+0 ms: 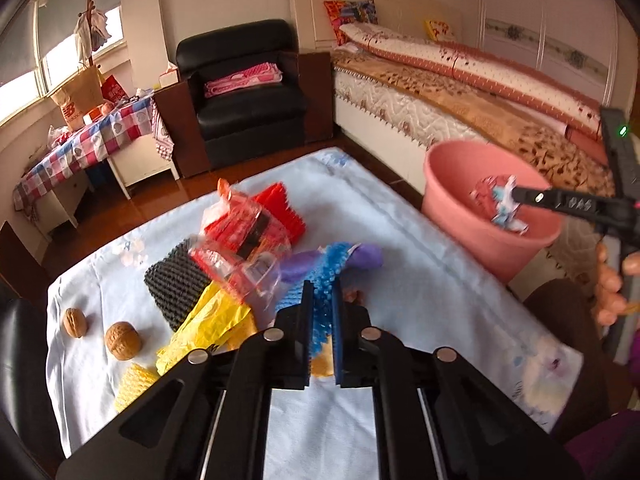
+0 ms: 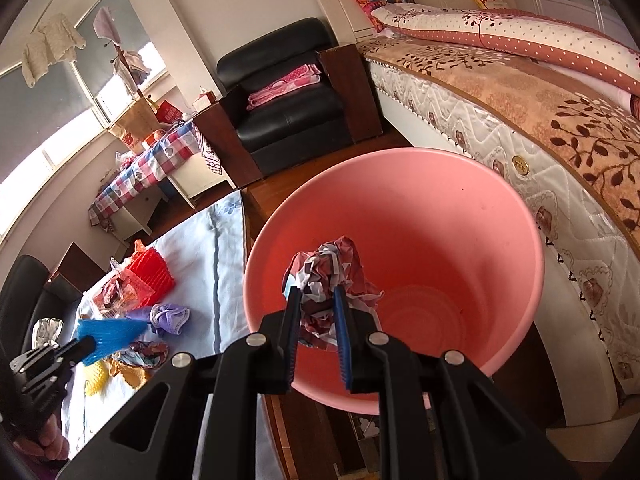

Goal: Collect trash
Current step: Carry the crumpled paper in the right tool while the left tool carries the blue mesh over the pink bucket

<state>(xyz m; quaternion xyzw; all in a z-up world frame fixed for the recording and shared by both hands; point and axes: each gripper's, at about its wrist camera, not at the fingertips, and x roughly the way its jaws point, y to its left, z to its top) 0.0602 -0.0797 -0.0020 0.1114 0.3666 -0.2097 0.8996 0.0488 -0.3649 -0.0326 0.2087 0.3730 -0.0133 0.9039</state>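
My left gripper (image 1: 322,286) is shut on a blue foam net (image 1: 326,276) and holds it over the trash pile on the light blue tablecloth (image 1: 400,248). The pile holds a red foam net (image 1: 280,208), a clear red wrapper (image 1: 240,256), a black foam net (image 1: 174,280), a yellow bag (image 1: 208,324) and a purple mask (image 1: 364,256). My right gripper (image 2: 317,294) is shut on a crumpled red, white and blue wrapper (image 2: 328,268) and holds it inside the pink bucket (image 2: 440,232). In the left wrist view the right gripper (image 1: 516,194) is over the bucket (image 1: 452,184).
Two walnuts (image 1: 122,340) lie at the table's left. A yellow foam net (image 1: 134,384) lies near the front edge. A bed (image 1: 460,92) stands behind the bucket, a black armchair (image 1: 244,92) beyond the table, and a checked side table (image 1: 92,140) at the left.
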